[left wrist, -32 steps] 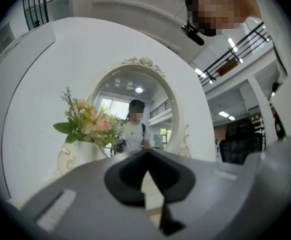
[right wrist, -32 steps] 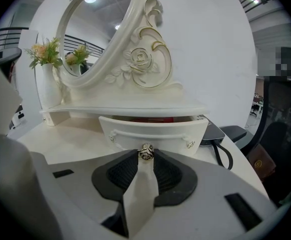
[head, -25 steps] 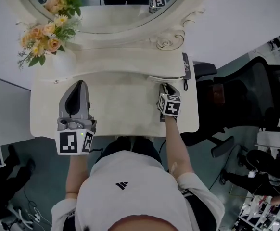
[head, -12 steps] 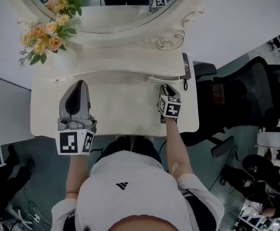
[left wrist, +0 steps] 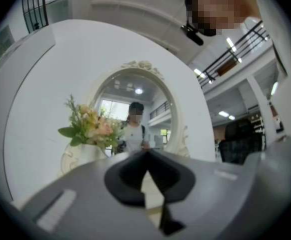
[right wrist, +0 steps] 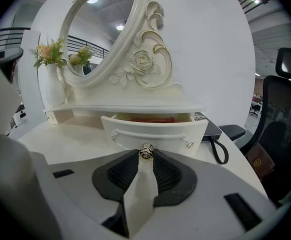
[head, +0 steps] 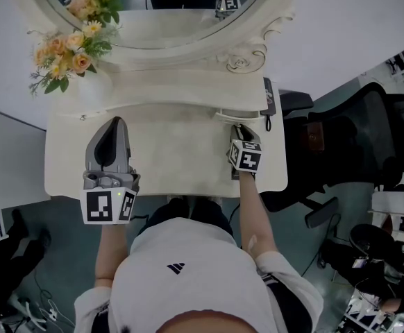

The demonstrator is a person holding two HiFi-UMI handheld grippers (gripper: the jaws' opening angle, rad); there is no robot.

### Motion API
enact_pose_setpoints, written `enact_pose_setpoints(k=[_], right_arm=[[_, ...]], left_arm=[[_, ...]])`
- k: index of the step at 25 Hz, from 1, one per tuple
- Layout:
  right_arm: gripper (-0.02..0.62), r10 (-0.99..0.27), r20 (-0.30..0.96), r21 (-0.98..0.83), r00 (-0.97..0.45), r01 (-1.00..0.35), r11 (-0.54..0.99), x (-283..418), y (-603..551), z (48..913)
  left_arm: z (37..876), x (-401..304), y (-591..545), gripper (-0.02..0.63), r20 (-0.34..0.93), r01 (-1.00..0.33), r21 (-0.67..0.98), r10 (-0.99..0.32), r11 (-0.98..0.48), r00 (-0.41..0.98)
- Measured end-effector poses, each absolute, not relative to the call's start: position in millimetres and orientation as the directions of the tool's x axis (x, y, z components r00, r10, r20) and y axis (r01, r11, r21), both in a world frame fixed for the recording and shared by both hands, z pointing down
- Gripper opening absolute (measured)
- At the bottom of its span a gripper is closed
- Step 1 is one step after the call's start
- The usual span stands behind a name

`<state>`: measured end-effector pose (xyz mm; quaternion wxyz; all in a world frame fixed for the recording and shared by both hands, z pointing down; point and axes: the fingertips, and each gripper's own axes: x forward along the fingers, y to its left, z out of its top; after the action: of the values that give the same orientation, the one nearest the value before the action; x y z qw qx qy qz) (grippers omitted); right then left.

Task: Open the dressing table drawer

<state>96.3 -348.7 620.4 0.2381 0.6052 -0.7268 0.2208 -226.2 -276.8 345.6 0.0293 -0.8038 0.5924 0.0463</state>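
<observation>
Only a red sliver (right wrist: 150, 119) visible inside the part-open drawer (right wrist: 178, 134)

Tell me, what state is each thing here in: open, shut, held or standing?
drawer: partly pulled out, something red inside.
knob: gripped at the jaw tips.
right hand-held gripper: shut on the knob.
left hand-held gripper: shut, holding nothing.
vase: upright, with flowers.

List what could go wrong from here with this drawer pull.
The right gripper pinches only the small metal rose-shaped knob at its jaw tips; it could slip off. The cream curved-front drawer is already partly out; pulling much further might drop it and its red contents.
</observation>
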Motion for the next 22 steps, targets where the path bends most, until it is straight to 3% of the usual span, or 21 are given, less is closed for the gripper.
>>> enact_pose_setpoints(k=[22], right_arm=[[0.091,-0.778,0.607,-0.028,-0.159,-0.983,0.179,96.3,-345.0,618.7]], left_arm=[[346.8,-226.8,-283.3,0.008,-0.103,-0.957,0.01,-0.952,-0.29,0.287]])
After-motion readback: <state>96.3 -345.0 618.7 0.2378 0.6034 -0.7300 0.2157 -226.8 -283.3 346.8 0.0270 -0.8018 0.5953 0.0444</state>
